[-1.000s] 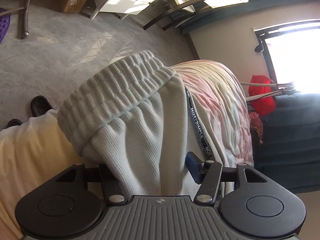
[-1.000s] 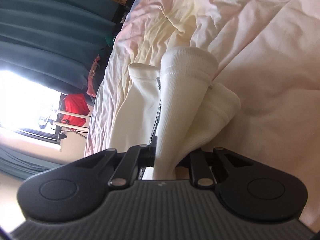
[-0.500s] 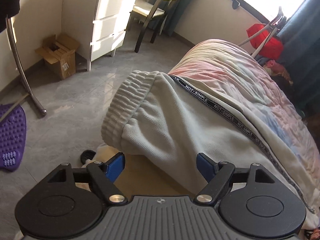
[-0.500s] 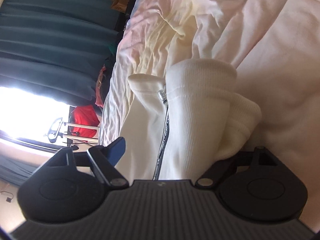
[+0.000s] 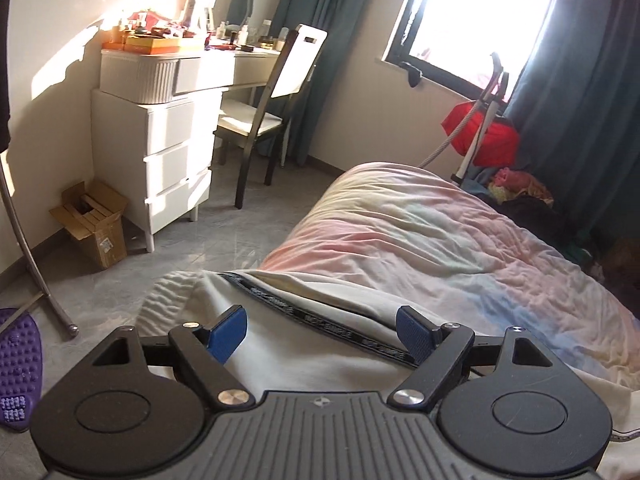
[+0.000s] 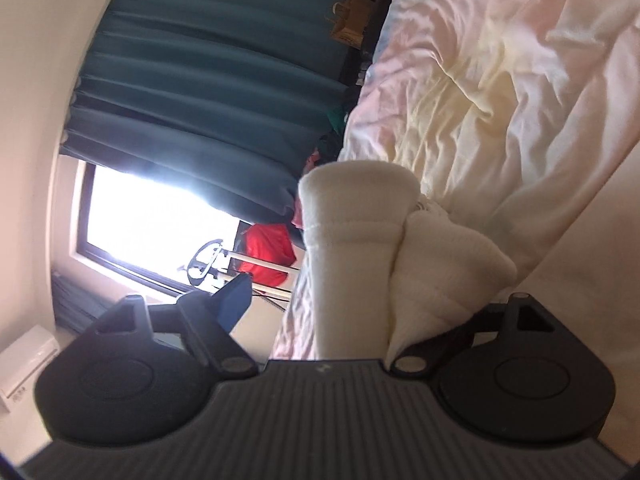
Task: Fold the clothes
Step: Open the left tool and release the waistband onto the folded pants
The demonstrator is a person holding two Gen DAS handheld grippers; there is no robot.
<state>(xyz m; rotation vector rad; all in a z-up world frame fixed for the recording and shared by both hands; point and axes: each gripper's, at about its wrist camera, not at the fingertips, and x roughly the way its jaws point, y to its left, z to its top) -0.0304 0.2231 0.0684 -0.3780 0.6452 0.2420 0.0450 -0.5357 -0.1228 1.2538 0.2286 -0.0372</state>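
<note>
The left gripper (image 5: 320, 334) is held with its jaws spread wide and nothing between them; the blue pads (image 5: 228, 330) hover just above pale cloth. The right gripper (image 6: 340, 312) is likewise spread, one pad clear to the side, the other finger hidden behind a cuffed end of the garment that stands between the jaws without being pinched.

The garment, white sweatpants (image 5: 304, 356) with a lettered black side stripe (image 5: 320, 322), is laid on the bed (image 5: 440, 248) at its near edge. In the left view the ribbed waistband (image 5: 172, 296) is turned toward the floor side. The long axis is judged to follow the stripe, diagonally across the left view; the far end is not shown there.

Whether a fold has just been laid or another is due cannot be settled. Any further fold is best made square to the stripe, edges matched, cloth smoothed flat.
</note>
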